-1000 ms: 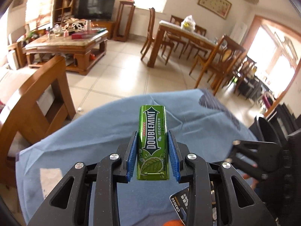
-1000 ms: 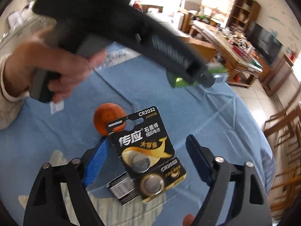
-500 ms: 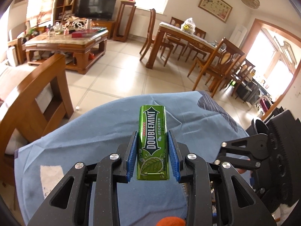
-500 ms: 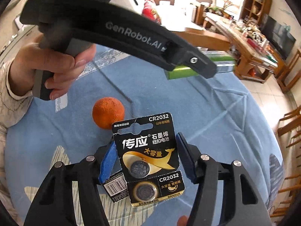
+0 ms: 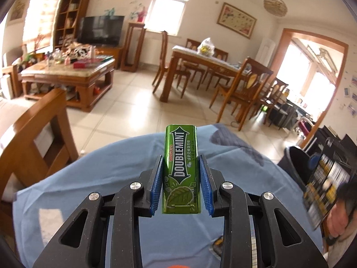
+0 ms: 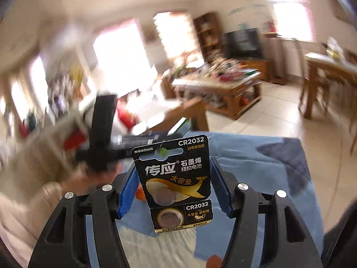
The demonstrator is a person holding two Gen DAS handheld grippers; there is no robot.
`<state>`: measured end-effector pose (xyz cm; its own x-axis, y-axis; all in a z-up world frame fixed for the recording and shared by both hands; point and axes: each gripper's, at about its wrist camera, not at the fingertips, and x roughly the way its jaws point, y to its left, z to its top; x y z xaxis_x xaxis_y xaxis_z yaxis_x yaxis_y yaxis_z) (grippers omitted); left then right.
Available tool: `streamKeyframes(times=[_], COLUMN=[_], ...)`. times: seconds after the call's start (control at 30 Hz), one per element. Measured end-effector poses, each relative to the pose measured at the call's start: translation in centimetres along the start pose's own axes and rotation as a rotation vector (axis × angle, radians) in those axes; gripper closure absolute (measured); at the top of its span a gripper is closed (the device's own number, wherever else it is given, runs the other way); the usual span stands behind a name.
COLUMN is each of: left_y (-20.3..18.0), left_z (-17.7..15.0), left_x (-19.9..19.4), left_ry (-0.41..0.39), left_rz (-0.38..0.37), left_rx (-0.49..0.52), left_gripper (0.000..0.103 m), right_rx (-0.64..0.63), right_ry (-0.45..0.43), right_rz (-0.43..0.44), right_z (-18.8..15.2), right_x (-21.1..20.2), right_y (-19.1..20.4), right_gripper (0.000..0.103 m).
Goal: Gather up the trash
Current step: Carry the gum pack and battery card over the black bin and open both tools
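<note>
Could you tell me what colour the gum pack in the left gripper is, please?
The gum pack is green with white lettering on a dark band, best seen in the left wrist view.

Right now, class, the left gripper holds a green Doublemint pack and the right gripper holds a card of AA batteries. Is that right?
Not quite. The right gripper holds a CR2032 button-cell battery card, not AA batteries; the right wrist view shows the label. The left gripper does hold the green Doublemint pack.
</note>
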<state>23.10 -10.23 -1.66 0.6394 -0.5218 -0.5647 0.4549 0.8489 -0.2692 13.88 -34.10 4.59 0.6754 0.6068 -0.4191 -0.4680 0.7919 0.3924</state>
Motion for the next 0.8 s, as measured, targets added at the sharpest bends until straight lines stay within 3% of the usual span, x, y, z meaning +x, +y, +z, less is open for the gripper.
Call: streamKeyframes(times=[0.1,0.27,0.53,0.8], left_y=[-2.6,-10.3,-22.9,-32.7], left_z=[-0.3,-0.4,-1.4,-3.4], left_x=[-0.1,-1.1,-0.3,3.2], left_ry=[-0.011,-0.057,-0.054,-0.02], left_rz=[-0.052,-0.111,-0.256,-0.319], left_rx=[0.026,0.144,0.233,0.309], left_gripper=[0.072,0.072,0.072,0.072], right_rx=[0.097,0.204,0.283,0.388], right_ry=[-0.116,-0.264,-0.42,-0.533], right_rz=[-0.034,-0.141,-0.313,-0.505], right_z=[-0.3,-1.0,-2.6,-5.3], right_x=[-3.0,-9.1,-17.3,-22.8], right_y=[-1.7,-5.1,-10.1,-14.9], right_gripper=[0.043,0.043,0.043,0.043])
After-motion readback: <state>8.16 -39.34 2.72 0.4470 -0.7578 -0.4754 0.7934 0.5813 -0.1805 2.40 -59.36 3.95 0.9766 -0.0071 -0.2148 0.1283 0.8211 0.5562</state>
